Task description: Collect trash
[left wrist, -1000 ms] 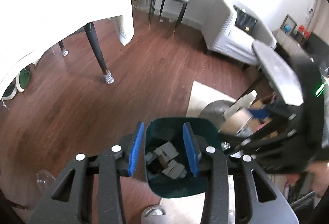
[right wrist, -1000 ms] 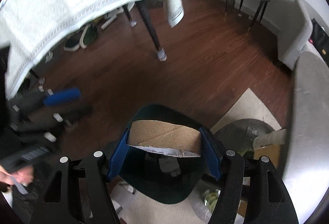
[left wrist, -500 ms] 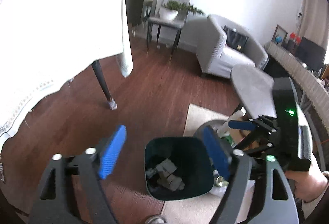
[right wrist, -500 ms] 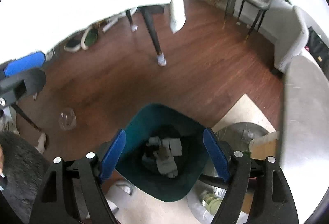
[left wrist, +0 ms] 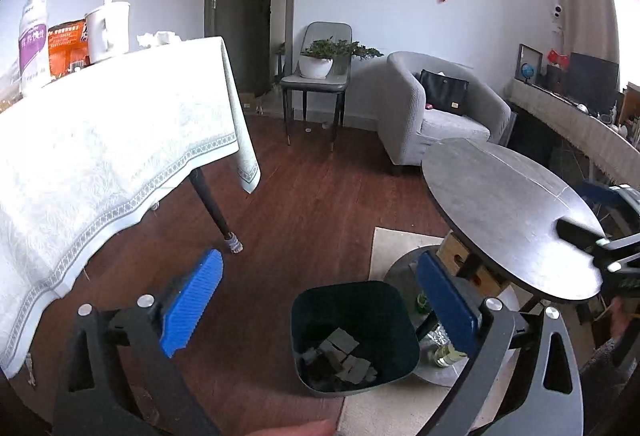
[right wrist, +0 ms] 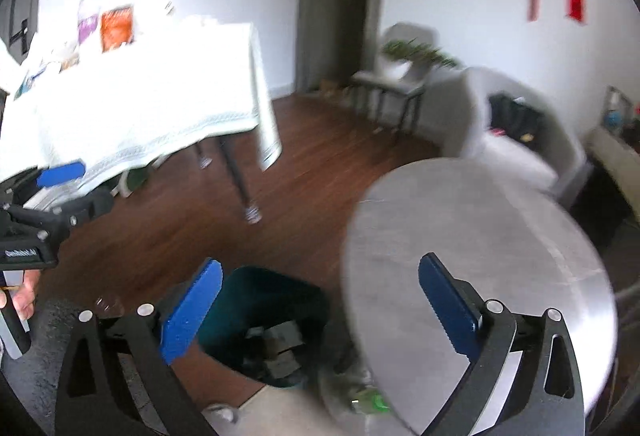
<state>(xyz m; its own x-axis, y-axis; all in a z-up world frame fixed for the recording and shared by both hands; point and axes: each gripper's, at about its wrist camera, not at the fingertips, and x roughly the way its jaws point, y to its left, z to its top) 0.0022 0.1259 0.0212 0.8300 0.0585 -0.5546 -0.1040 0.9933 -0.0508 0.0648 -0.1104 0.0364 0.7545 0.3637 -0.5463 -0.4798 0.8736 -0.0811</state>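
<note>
A dark green bin (left wrist: 348, 286) stands on the wood floor below my left gripper (left wrist: 318, 260), with grey and brown scraps of trash (left wrist: 342, 352) lying at its bottom. The left jaws are opening wide and nothing is between them. In the blurred right wrist view the same bin (right wrist: 280, 288) sits under my right gripper (right wrist: 320, 264), whose jaws are also opening with nothing between them. Each gripper shows at the edge of the other's view, held by a hand.
A round grey table (left wrist: 500, 204) stands just right of the bin, with bottles (left wrist: 444, 352) and boxes on its lower shelf. A table with a white cloth (left wrist: 100, 164) is on the left. A grey armchair (left wrist: 432, 116) and a chair with a plant (left wrist: 316, 76) stand behind.
Both grippers have risen away from the bin and spread their jaws. The cardboard piece that the right gripper held is gone from its jaws.
</note>
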